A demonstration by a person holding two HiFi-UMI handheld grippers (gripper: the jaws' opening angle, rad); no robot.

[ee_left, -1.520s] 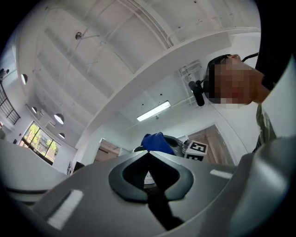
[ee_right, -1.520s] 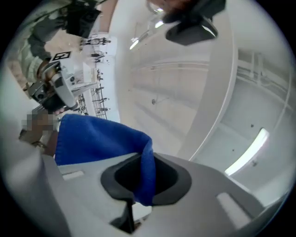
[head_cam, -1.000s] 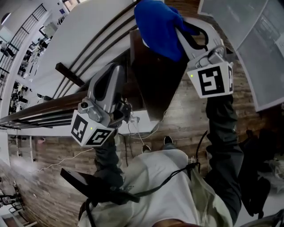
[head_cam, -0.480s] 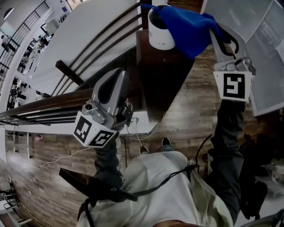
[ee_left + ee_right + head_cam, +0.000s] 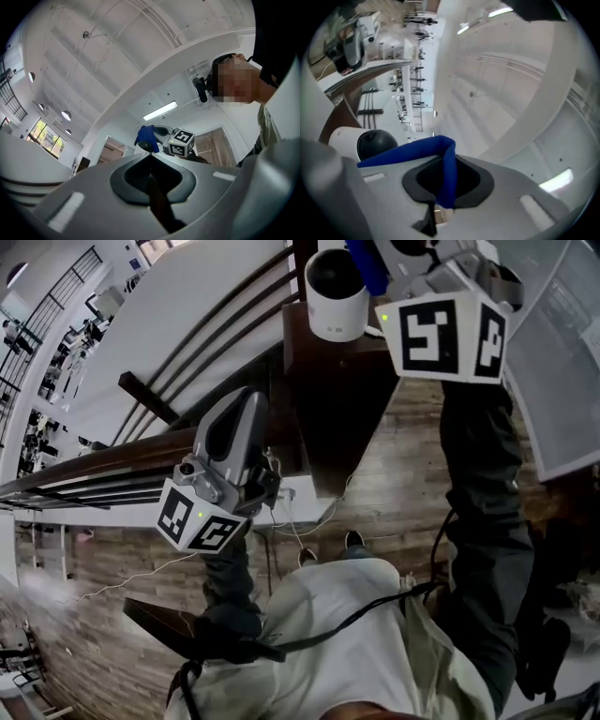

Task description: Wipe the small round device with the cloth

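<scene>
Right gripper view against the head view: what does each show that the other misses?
Right gripper view only: the right gripper, jaws pinched shut on the blue cloth. Head view only: the left gripper, held well apart from the white round device, and the dark tabletop under it. Both: the device with the cloth close beside it.

Small round device [image 5: 336, 292], white body with black domed top, stands at far end of dark table [image 5: 342, 399]. Right gripper [image 5: 417, 254] raised just beside it at top edge, marker cube facing camera; a strip of blue cloth [image 5: 364, 263] shows between gripper and device. Left gripper [image 5: 242, 413] held lower, well apart, off the table's left edge. Plank floor [image 5: 403, 484] below, white cable [image 5: 291, 521] trailing across it.
</scene>
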